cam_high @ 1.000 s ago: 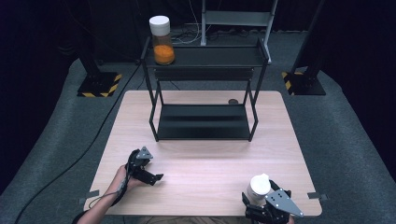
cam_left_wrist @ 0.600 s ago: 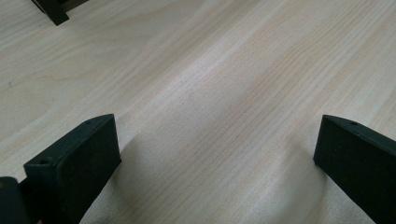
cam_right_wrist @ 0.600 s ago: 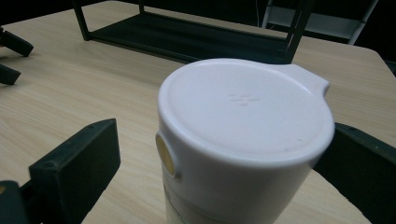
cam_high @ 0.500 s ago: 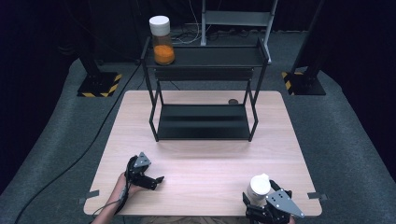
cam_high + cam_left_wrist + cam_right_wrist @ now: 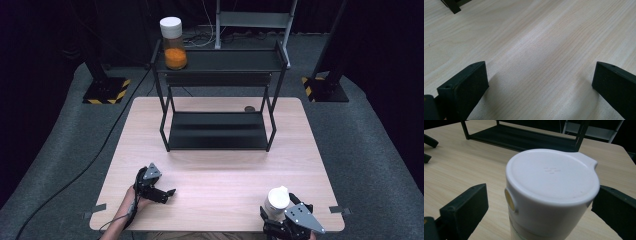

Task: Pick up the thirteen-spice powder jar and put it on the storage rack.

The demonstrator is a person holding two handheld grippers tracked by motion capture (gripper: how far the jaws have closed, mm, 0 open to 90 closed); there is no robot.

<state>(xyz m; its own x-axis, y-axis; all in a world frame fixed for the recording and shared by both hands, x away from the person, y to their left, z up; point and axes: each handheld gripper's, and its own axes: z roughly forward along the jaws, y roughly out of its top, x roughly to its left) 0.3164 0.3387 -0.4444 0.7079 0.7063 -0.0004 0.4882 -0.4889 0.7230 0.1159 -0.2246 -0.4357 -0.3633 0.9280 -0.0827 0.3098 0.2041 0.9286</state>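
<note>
At the near right corner of the pale wooden table (image 5: 220,180), the right gripper (image 5: 280,220) brackets a white lidded jar (image 5: 551,195).

Its 2 jaws stand open on either side of the jar, the left-hand one clear of the wall; closing them squarely on the body below the lid's protruding lip, evenly from both sides, should keep the jar upright. The left gripper (image 5: 161,191) hovers low over bare wood, jaws wide apart and empty. Mid-table stands a black 2-tier metal shelf rack (image 5: 217,132), a white-capped jar of orange contents (image 5: 173,45) on its top tier; grey carpet and dark surroundings lie beyond.
</note>
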